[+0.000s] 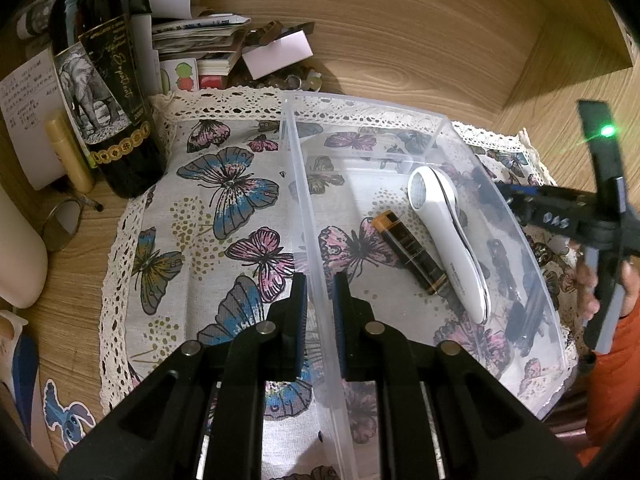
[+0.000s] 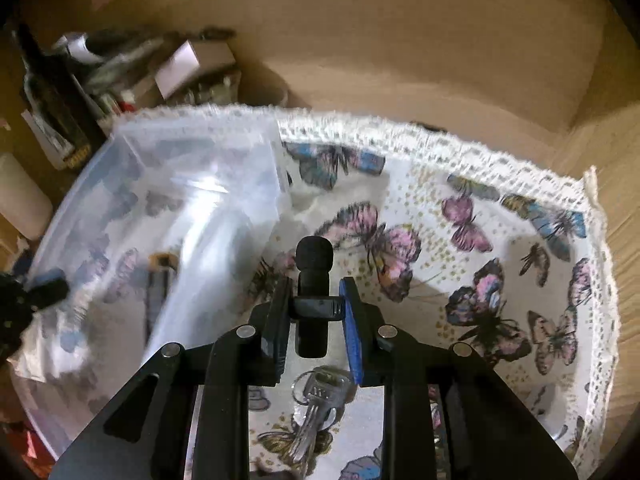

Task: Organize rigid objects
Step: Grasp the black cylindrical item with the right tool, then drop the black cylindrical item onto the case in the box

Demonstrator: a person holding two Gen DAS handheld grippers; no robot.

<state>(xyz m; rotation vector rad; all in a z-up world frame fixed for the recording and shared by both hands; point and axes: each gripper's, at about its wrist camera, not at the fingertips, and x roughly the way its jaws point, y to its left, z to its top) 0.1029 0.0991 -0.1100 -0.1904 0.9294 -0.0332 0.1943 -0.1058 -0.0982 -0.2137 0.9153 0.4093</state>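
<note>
In the left wrist view my left gripper (image 1: 319, 296) is shut on the near left wall of a clear plastic bin (image 1: 304, 184). In the bin lie a white handheld device (image 1: 448, 240) and a black tube with an orange cap (image 1: 408, 256). In the right wrist view my right gripper (image 2: 314, 300) is shut on a small black microphone (image 2: 314, 256) with a foam head; its clip spans from pad to pad. It sits low over the butterfly cloth (image 2: 460, 208), right of the blurred bin (image 2: 160, 184). A bunch of keys (image 2: 316, 404) lies on the cloth beneath the fingers.
A dark wine bottle (image 1: 100, 100), a pale stick tube (image 1: 70, 156) and piled papers and cards (image 1: 192, 40) crowd the back left of the wooden table. A wooden wall (image 1: 560, 60) stands at the back right. A hand and orange sleeve (image 1: 612, 340) show at the right.
</note>
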